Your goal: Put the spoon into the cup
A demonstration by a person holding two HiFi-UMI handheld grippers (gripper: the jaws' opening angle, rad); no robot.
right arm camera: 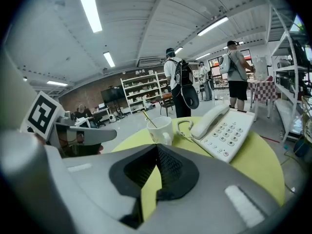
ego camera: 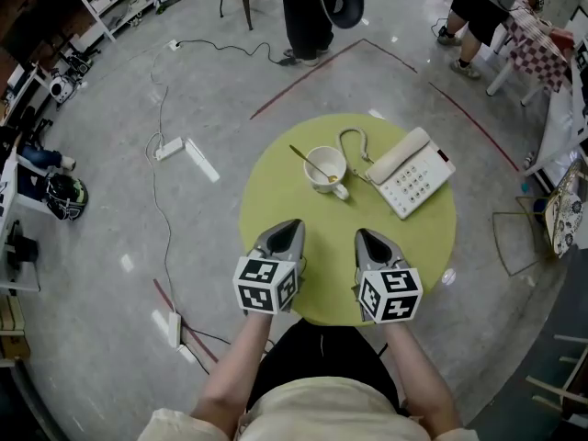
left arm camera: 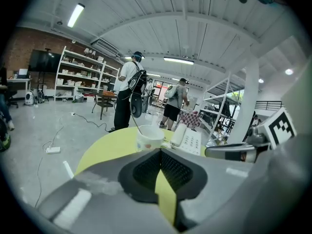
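Left gripper point(ego camera: 291, 225), right gripper point(ego camera: 366, 235): fingers pressed together, empty.

The table point(ego camera: 276, 196) is a flat yellow-green. The cup point(ego camera: 326, 166) is white, the spoon point(ego camera: 302, 157) pale gold. The telephone point(ego camera: 411, 173) is white with light grey keys and one reddish key. The left gripper point(ego camera: 292, 223) and right gripper point(ego camera: 363, 234) are grey with black ribbed pads point(left arm camera: 146, 172), each patterned at the back with black-and-white square markers. The floor point(ego camera: 110, 200) is glossy grey, crossed by dark red tape lines point(ego camera: 303, 83). The cloth point(ego camera: 533, 51) is red-and-white checked.
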